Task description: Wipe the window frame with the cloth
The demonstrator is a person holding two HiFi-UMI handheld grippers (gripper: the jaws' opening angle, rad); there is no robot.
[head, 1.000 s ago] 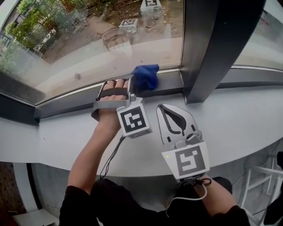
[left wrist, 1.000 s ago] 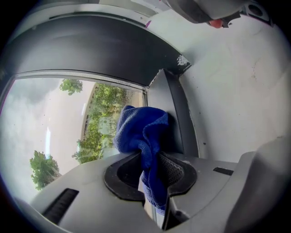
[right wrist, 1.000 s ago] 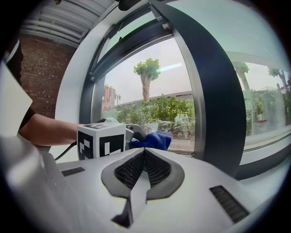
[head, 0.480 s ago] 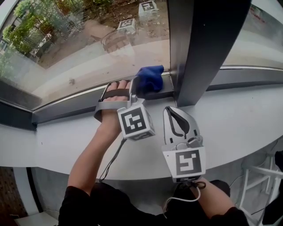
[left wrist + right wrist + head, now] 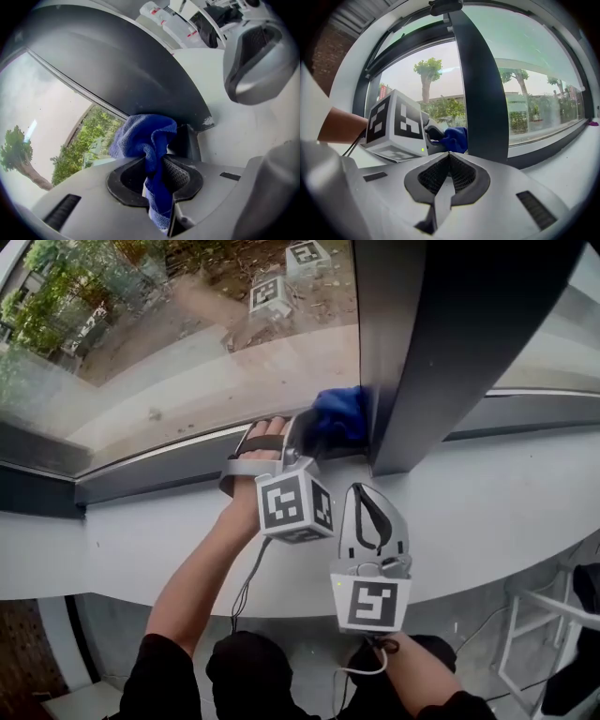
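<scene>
— Blue terry cloth (image 5: 145, 140) is what we find in the left gripper (image 5: 154, 171). Its fingers (image 5: 182, 174) are pinching a fold of it. The bunched end sticks out ahead and a tail hangs back between them.

— And where do we see that bunch sitting?

— In the head view it sits in the corner of the dark grey metal window frame (image 5: 424, 352). That is where the lower rail (image 5: 159, 474) meets the wide upright post. The cloth lies against the rail and touches the post's left side, at the foot of the glass pane (image 5: 187, 352).

— We agree. The person's left hand (image 5: 255, 448) is slipped under that gripper's dark strap. The forearm reaches across the white bench (image 5: 497, 502) up to the rail. The cube with square markers (image 5: 292, 507) sits at the rear of that gripper.

— What do we make of the right gripper (image 5: 370, 491)?

— It is low over the bench, just beside the left one and on its right. It is apart from the frame and points toward the foot of the post. In its own view its fingers (image 5: 461, 176) are pressed together with nothing between them. Past them we see the left gripper's marker cube, the blue bunch and the dark post.

— Does it rest on the bench?

— We cannot tell; no view shows its underside.
</scene>
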